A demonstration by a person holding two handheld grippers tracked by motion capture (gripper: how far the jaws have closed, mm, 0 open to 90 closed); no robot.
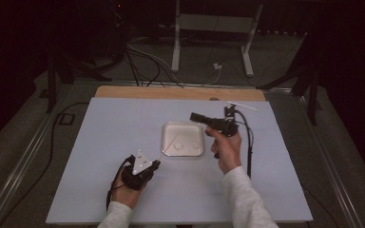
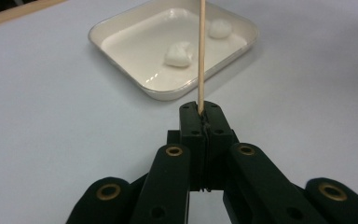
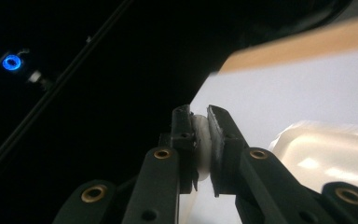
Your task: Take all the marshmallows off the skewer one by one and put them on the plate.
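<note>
A white square tray (image 1: 169, 130) sits mid-table with two white marshmallows (image 2: 179, 54) (image 2: 220, 29) in it. My left gripper (image 2: 200, 112) is shut on a thin wooden skewer (image 2: 200, 51) whose shaft points out over the tray. In the high view the left gripper (image 1: 155, 164) rests low, just short of the tray's near left corner. My right gripper (image 1: 193, 115) hovers above the tray's far right corner, pointing left. In its own view the right gripper (image 3: 201, 116) is shut on a white marshmallow (image 3: 201, 144), with the tray (image 3: 326, 154) below to the right.
A pale sheet (image 1: 119, 128) covers the table, and a wooden strip (image 1: 180, 92) shows along the far edge. Cables (image 1: 142, 61) and a metal stand (image 1: 214, 28) are on the dark floor beyond. The right gripper's cable (image 1: 250, 142) trails down beside the hand.
</note>
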